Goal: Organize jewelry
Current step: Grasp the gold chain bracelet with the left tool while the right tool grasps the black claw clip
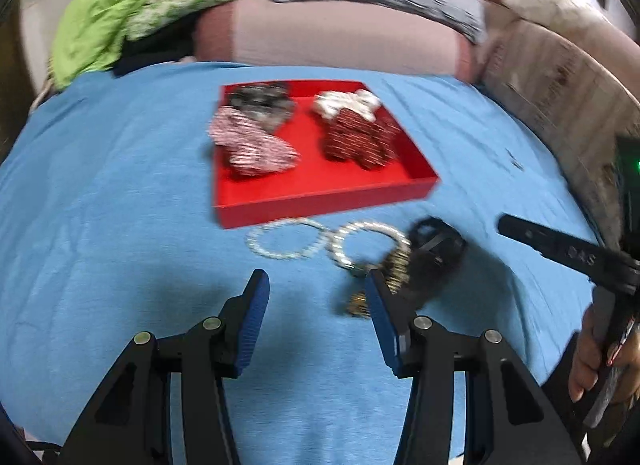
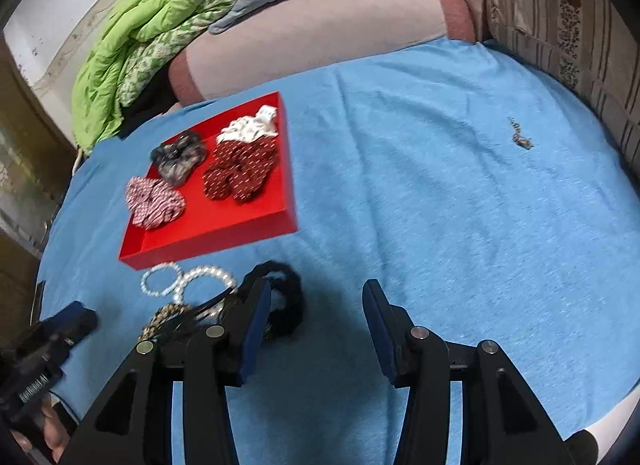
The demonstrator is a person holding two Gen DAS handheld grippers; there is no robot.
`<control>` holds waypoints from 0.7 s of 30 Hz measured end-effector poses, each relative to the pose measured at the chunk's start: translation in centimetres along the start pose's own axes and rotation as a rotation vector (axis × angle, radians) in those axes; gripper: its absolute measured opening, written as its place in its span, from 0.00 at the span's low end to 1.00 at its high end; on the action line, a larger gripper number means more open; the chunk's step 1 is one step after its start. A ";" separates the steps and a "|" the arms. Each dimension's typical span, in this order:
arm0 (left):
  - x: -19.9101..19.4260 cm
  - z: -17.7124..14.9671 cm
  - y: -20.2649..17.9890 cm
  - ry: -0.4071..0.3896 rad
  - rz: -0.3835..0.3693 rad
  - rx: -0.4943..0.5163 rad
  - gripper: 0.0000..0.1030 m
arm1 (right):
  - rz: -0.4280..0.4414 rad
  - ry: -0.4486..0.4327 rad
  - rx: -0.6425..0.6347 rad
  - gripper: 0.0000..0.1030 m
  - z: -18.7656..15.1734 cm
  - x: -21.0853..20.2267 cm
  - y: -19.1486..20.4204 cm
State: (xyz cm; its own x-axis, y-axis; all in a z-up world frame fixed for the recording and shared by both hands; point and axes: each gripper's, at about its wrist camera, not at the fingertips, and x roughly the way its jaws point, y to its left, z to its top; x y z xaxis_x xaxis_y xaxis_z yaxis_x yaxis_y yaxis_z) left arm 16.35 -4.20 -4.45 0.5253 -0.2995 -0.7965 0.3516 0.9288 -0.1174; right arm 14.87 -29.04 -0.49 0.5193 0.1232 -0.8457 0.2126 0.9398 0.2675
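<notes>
Pearl bracelets (image 2: pixel 188 283) beside red tray (image 2: pixel 224 241)

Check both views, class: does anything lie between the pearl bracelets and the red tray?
Nothing visible does. The pearl bracelets lie on the blue cloth right beside the red tray, at its near wall. The scrunchies already sit inside it.

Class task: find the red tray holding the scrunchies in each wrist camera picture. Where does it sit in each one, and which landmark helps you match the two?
Left wrist view: red tray sits centre, slightly above the middle, beyond the open left gripper.
Right wrist view: red tray sits left of centre, beyond the right gripper.
Shared landmark: the pearl bracelets lying just outside the tray's near edge.
</notes>
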 end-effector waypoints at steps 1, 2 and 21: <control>0.3 -0.1 -0.5 0.004 -0.011 0.015 0.47 | 0.009 0.002 -0.005 0.51 -0.2 0.0 0.2; 0.6 -0.1 -0.9 0.010 -0.022 0.030 0.47 | 0.015 0.004 -0.008 0.51 -0.3 0.0 0.3; 4.2 -0.5 -1.3 0.107 -0.080 0.013 0.07 | 0.139 0.085 -0.024 0.55 -3.0 1.8 3.3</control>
State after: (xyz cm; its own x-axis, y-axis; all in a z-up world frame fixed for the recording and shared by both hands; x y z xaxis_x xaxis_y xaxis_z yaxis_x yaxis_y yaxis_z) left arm 17.71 -6.57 -7.89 0.4095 -0.3465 -0.8440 0.3991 0.8999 -0.1758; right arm 14.06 -24.76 -2.52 0.4705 0.2778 -0.8375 0.1236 0.9190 0.3742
